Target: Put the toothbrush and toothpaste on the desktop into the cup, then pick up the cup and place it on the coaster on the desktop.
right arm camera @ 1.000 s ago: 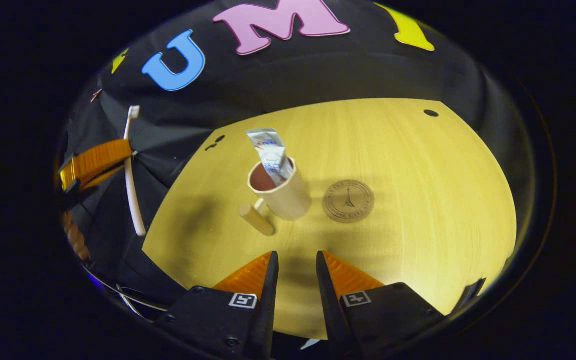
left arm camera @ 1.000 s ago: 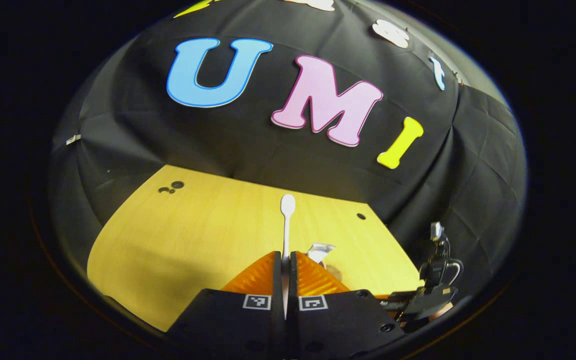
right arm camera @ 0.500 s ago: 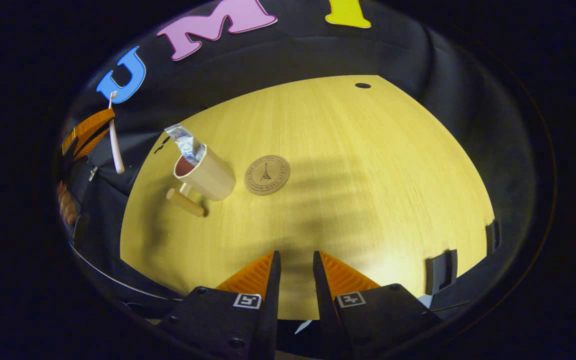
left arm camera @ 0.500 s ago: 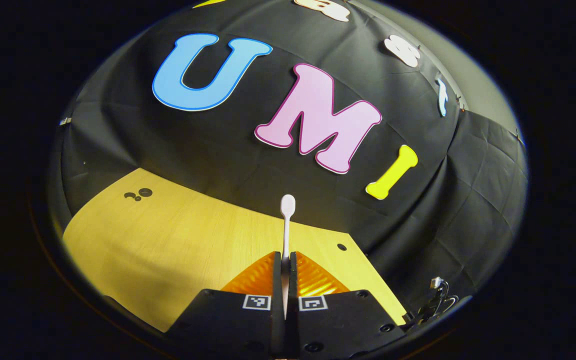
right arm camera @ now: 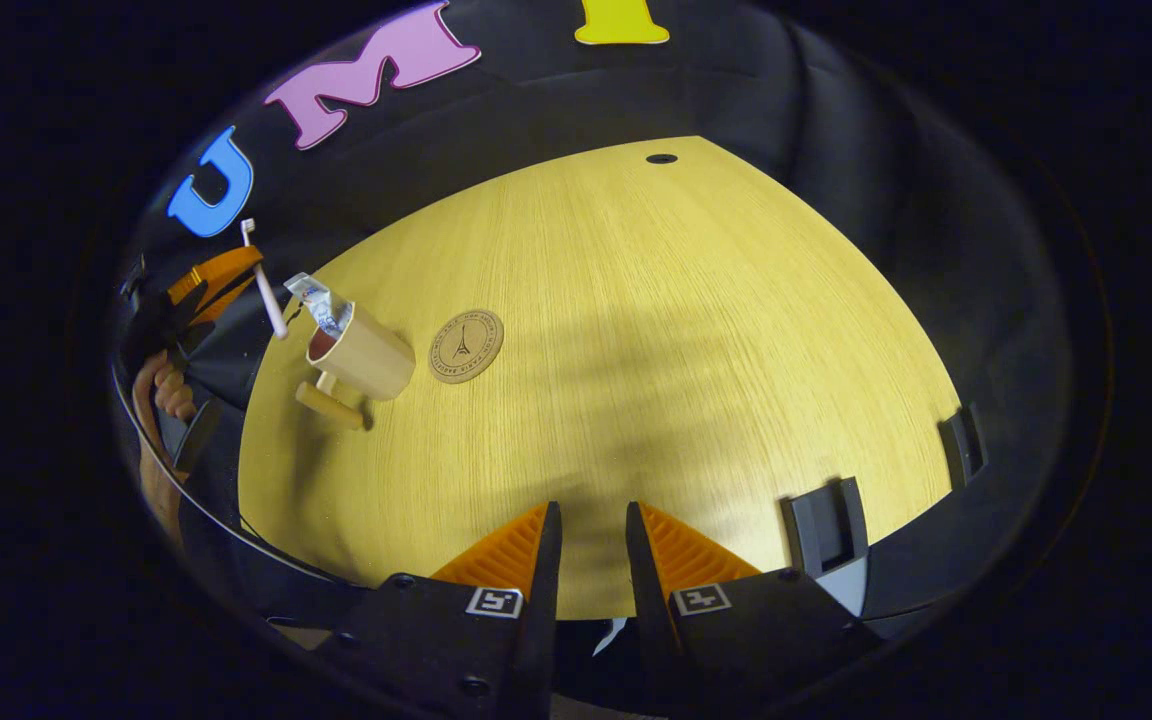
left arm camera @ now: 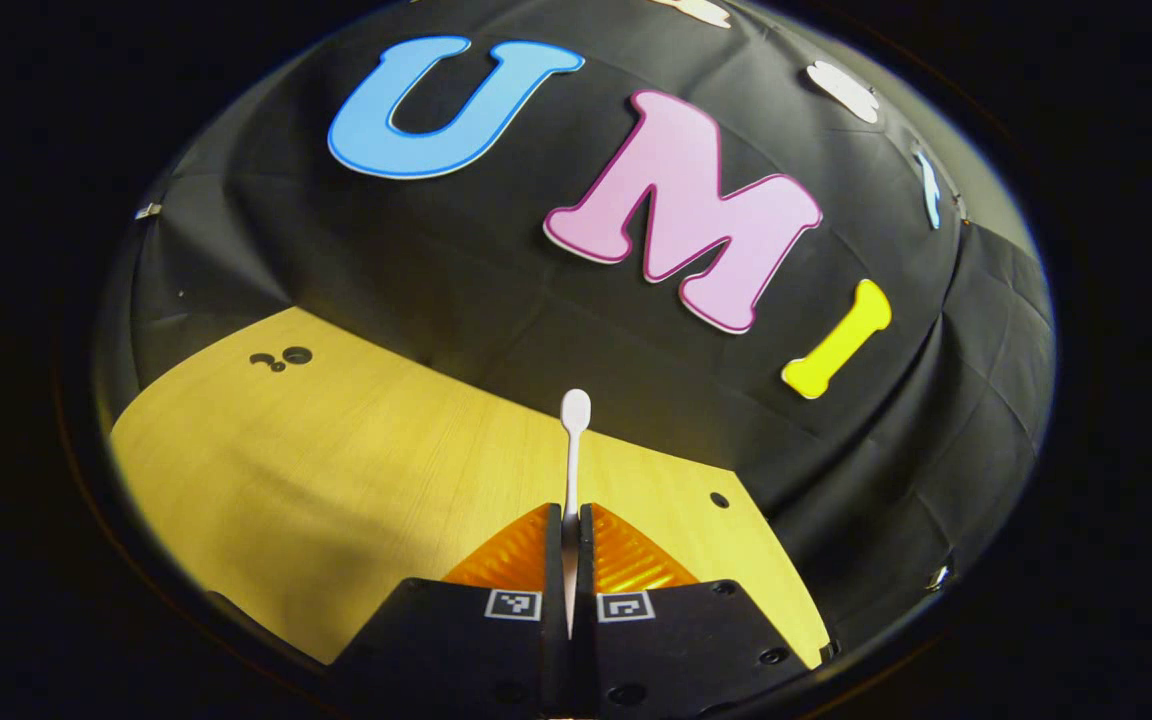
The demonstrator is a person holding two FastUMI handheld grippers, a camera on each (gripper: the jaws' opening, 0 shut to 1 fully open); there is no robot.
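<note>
Toothbrush [left arm camera: 573, 440] is the thing your left gripper [left arm camera: 570, 515] has: both fingers are pressed flat against its white handle, and the head sticks out ahead of the fingertips, over the far part of the wooden desktop [left arm camera: 336, 480]. In the right gripper view you can see that same gripper off to the left of the cup [right arm camera: 361, 350], held in your hand [right arm camera: 166, 390], with the brush slanting down so its lower end hangs just beside the cup's rim, above and to the left of it; whether it touches the rim cannot be told.

Use the cup as your landmark. It stands on the desktop with its handle [right arm camera: 329, 405] jutting toward the near side. The toothpaste [right arm camera: 321, 303] tube is already inside it, its crimped end leaning out over the left of the rim. The round coaster [right arm camera: 466, 345] lies flat just right of the cup, close but apart from it.

Your right gripper [right arm camera: 592, 520] is well away from the cup, at the near edge of the desktop, fingers parted by a narrow gap with nothing between them.
</note>
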